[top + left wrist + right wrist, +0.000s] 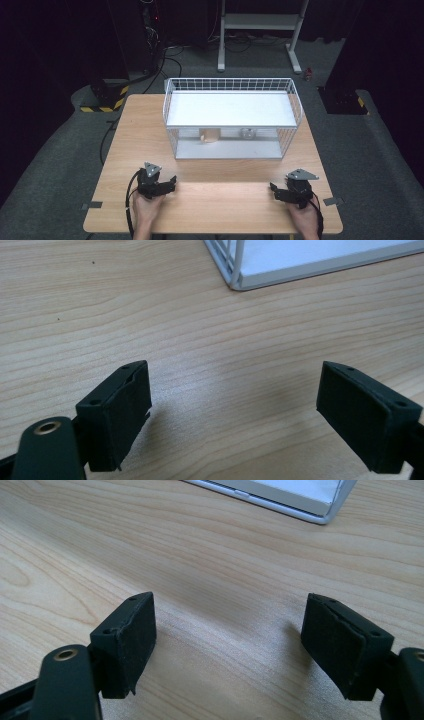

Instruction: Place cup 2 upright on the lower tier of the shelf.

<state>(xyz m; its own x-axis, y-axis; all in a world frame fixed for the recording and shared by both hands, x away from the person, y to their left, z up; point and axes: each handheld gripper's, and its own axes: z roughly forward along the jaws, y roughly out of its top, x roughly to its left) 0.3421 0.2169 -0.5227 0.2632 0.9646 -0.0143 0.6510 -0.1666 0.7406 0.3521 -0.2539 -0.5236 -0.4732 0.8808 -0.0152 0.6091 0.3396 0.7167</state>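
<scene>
While both jaws stand wide apart, the left claw [172,181] and right claw [273,188] rest empty on the light wooden bench [220,200], near the white wire two-tier basket rack [232,120], its long axis crosswise.

The wooden table [145,130] lies under my left tongs [170,184] and right tongs [274,191]. Far ahead of both, past the table, a white stand [260,22] sits on the grey floor [60,150]. Ahead and left of my left tongs are black cables [165,55] and a yellow-black striped base [102,102]. Far ahead of my right tongs, a small red thing [308,75] lies by the stand's foot.
</scene>
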